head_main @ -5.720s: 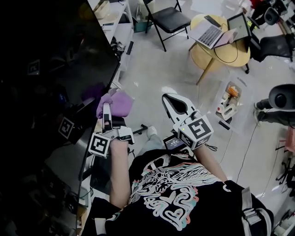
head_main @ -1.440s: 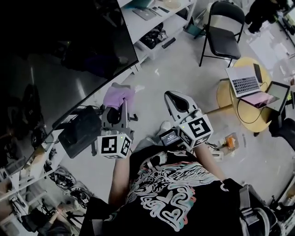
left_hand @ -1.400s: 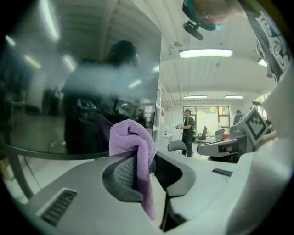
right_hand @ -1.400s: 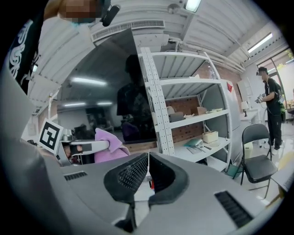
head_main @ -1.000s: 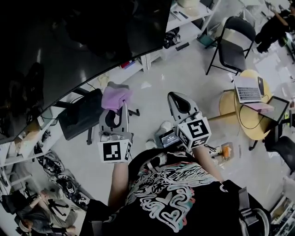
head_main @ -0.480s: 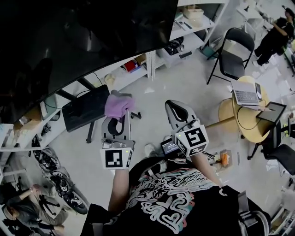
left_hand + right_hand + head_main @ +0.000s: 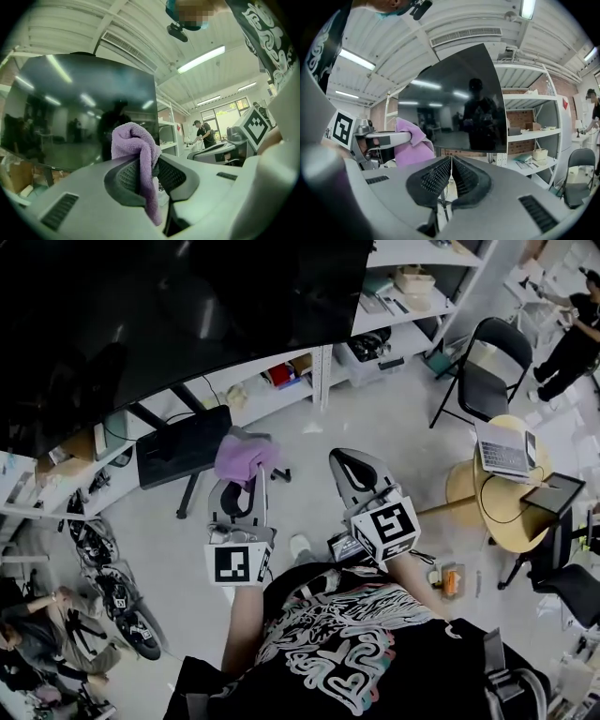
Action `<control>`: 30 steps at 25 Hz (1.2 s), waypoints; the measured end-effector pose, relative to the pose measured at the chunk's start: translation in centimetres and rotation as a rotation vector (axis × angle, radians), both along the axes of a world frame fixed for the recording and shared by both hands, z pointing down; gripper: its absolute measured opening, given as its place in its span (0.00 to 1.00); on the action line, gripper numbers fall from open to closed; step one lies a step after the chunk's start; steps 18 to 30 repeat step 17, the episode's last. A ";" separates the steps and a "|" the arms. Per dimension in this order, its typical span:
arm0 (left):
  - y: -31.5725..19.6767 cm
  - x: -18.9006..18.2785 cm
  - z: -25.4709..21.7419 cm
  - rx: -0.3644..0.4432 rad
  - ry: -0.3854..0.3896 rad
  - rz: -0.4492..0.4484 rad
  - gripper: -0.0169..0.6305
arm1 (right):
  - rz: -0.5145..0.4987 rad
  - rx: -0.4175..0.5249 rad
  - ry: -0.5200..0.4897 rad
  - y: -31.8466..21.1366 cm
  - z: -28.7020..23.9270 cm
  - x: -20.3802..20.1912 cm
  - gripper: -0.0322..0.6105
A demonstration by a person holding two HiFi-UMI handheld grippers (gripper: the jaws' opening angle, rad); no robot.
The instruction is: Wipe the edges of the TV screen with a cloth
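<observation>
**Purple cloth held clear of the screen**

A crumpled purple towelling cloth (image 7: 135,143) is pinched between the jaws of the left gripper (image 7: 247,476). Just beside it, the right gripper (image 7: 451,163) is held with jaws pressed together on nothing. Further off, apart from the cloth, the large black TV screen (image 7: 159,315) is seen, with white metal shelving (image 7: 398,298) behind it.

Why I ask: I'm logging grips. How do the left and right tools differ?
The left tool is shut on a purple cloth; the right tool is shut with nothing between its jaws. In the head view the left tool points nearly straight ahead, while the right tool angles in toward it. Both carry a marker cube and face the TV.
</observation>
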State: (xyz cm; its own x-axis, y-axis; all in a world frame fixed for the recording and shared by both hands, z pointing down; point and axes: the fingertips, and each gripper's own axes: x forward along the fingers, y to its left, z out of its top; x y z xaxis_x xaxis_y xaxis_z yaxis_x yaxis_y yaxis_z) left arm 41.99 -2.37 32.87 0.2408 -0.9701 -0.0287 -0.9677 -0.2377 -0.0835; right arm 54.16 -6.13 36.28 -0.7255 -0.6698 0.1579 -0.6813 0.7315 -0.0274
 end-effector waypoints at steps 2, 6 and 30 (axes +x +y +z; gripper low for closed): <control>0.3 -0.2 0.0 -0.004 0.003 -0.018 0.14 | -0.010 0.000 -0.001 0.3 0.0 0.1 0.10; 1.1 -0.9 0.1 -0.010 0.010 -0.045 0.14 | -0.029 -0.019 -0.006 0.8 0.5 -0.1 0.10; 1.7 -1.4 0.0 -0.017 0.039 -0.022 0.14 | -0.055 -0.007 0.000 1.6 -0.4 -1.5 0.10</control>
